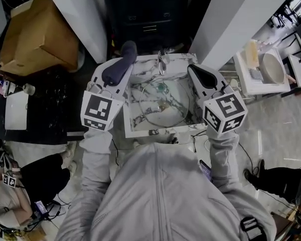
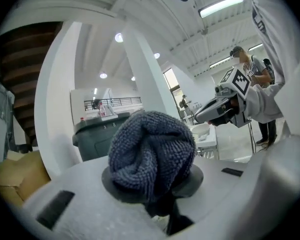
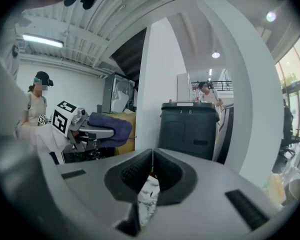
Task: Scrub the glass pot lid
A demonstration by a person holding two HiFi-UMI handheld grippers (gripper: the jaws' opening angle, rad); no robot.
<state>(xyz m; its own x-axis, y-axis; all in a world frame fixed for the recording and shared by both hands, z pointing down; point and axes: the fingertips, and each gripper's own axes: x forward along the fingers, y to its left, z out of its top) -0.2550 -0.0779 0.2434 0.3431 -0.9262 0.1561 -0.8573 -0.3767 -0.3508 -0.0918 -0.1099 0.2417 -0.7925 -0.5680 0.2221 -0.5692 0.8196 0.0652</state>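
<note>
The glass pot lid (image 1: 164,103) lies flat in the marble-patterned sink (image 1: 135,132), below both grippers. My left gripper (image 1: 128,49) is raised over the sink's left rim and is shut on a dark blue cloth (image 1: 119,64). In the left gripper view the bunched cloth (image 2: 151,156) fills the space between the jaws. My right gripper (image 1: 193,68) is held over the sink's right rim, shut, with nothing in it. In the right gripper view its jaws (image 3: 151,169) meet at the tip, and the cloth (image 3: 107,126) shows at the left.
A faucet (image 1: 162,62) stands at the sink's back edge. A cardboard box (image 1: 35,34) sits at the far left, and a white table with a bowl (image 1: 271,67) at the right. A dark bin (image 3: 190,129) and white pillars stand ahead. A person stands nearby (image 3: 37,104).
</note>
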